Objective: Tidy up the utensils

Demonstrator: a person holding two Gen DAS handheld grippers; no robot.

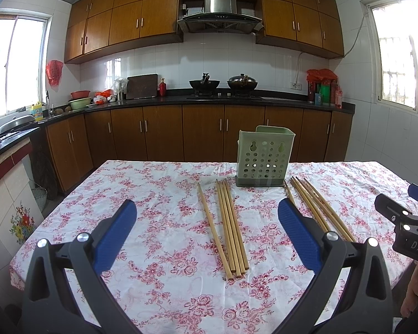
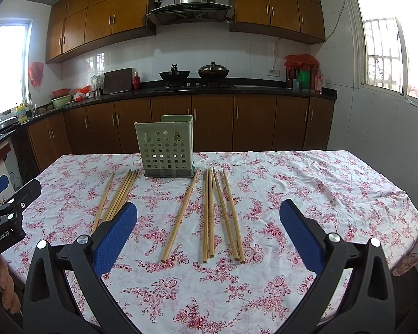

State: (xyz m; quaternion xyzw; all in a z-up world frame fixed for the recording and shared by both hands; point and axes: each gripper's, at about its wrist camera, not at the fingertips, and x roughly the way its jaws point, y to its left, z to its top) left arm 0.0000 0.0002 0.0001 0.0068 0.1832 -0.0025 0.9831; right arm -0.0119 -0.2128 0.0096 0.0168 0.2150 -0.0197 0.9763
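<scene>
A green perforated utensil holder (image 1: 265, 157) stands upright at the far side of the floral tablecloth; it also shows in the right wrist view (image 2: 166, 146). Wooden chopsticks lie flat in front of it in two groups: a left bundle (image 1: 231, 228) (image 2: 119, 197) with one single stick (image 1: 211, 229) beside it, and a right group (image 1: 321, 208) (image 2: 223, 214) with one loose stick (image 2: 179, 217). My left gripper (image 1: 207, 208) is open and empty above the left bundle. My right gripper (image 2: 208, 211) is open and empty above the right group.
The table (image 1: 158, 286) has a pink floral cloth, its edges close on all sides. The right gripper's body shows at the right edge of the left wrist view (image 1: 409, 222). Kitchen counters with woks (image 1: 223, 85) run along the back wall.
</scene>
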